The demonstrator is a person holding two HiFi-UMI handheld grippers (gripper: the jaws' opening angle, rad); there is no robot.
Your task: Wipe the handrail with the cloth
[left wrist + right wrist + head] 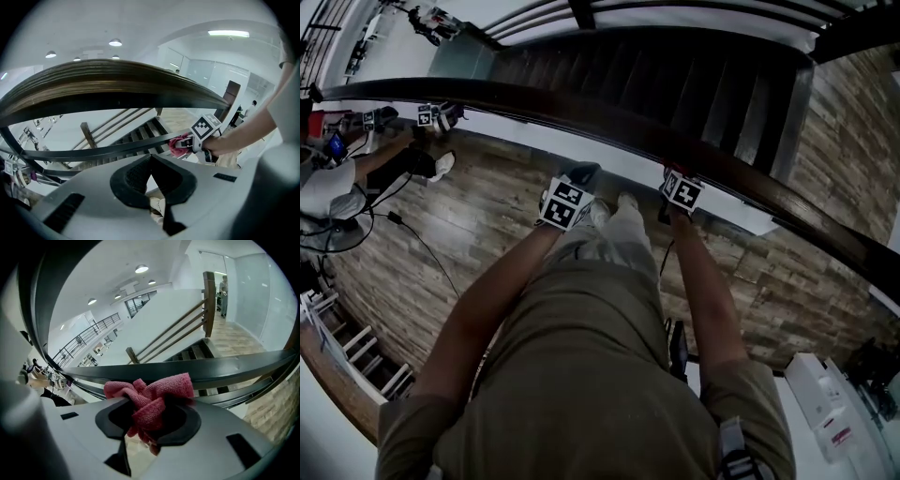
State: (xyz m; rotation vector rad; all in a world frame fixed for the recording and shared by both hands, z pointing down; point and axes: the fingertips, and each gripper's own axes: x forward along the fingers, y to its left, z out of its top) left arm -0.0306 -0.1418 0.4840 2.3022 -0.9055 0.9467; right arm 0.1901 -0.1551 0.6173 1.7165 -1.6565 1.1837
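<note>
The dark wooden handrail (609, 117) runs from the left edge across to the lower right in the head view. My right gripper (673, 180) is at the rail, shut on a bunched red cloth (149, 397). In the right gripper view the cloth sits against a dark rail (225, 367). My left gripper (580, 175) is just left of it, below the rail, its jaws shut with nothing between them (150, 164). The left gripper view has the handrail (117, 89) arching overhead. It also catches the right gripper (202, 137) with the cloth (178, 144) to the right.
Dark stairs (675, 84) descend beyond the rail. A white ledge (741, 214) runs under it. Another person (356, 173) stands at the far left, with cables (422, 246) on the wooden floor. A white device (830, 412) sits at the lower right.
</note>
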